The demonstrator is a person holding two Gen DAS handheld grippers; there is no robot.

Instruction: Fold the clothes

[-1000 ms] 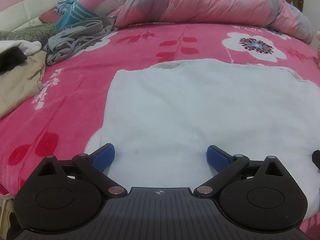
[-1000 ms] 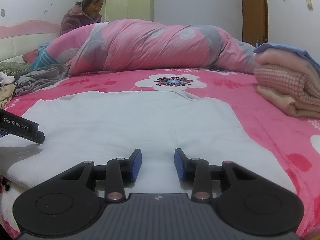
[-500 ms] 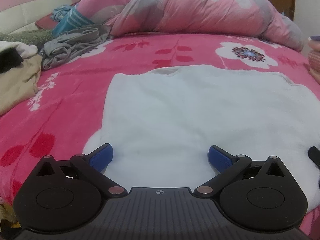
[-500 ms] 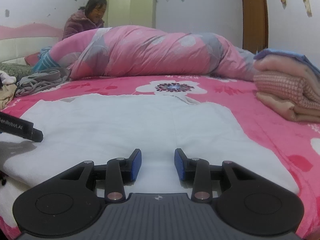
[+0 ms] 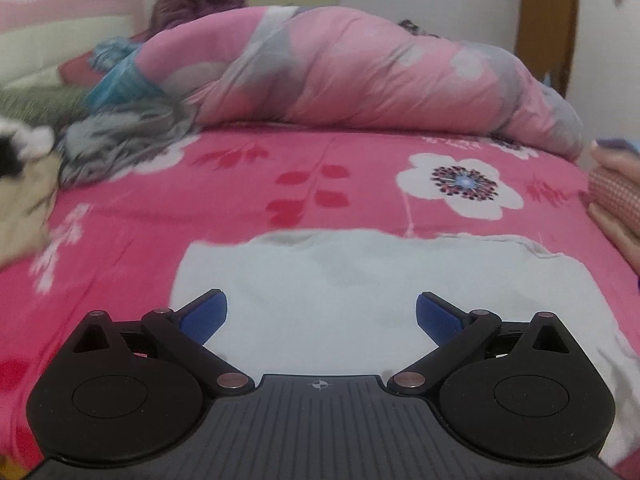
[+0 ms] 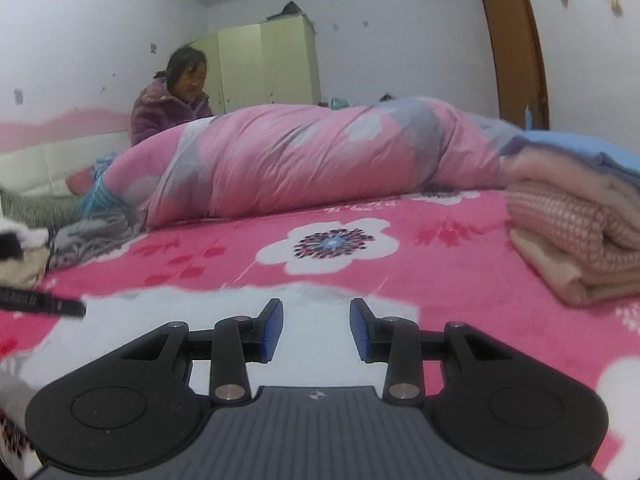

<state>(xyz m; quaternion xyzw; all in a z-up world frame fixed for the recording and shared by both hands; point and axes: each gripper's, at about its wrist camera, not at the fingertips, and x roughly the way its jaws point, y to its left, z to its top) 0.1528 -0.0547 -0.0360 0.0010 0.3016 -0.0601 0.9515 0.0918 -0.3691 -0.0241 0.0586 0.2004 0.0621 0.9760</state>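
One white garment [image 5: 360, 280] spread flat on the pink bedspread [image 5: 240, 192], near edge. Two grippers over it (both empty): left gripper [image 5: 322, 312] splayed wide, right gripper [image 6: 317, 326] parted narrowly. One folded stack [image 6: 580, 236] far right.

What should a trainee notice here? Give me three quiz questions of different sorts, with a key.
1. True or false: the left claw is shut on the white garment.
2. Which lies to the right of the white garment: A) folded pile of clothes B) laundry basket C) chair?
3. Fill in: the rolled quilt behind the garment is mostly ____.

Key: 1 false, it is open; 2 A; 3 pink.
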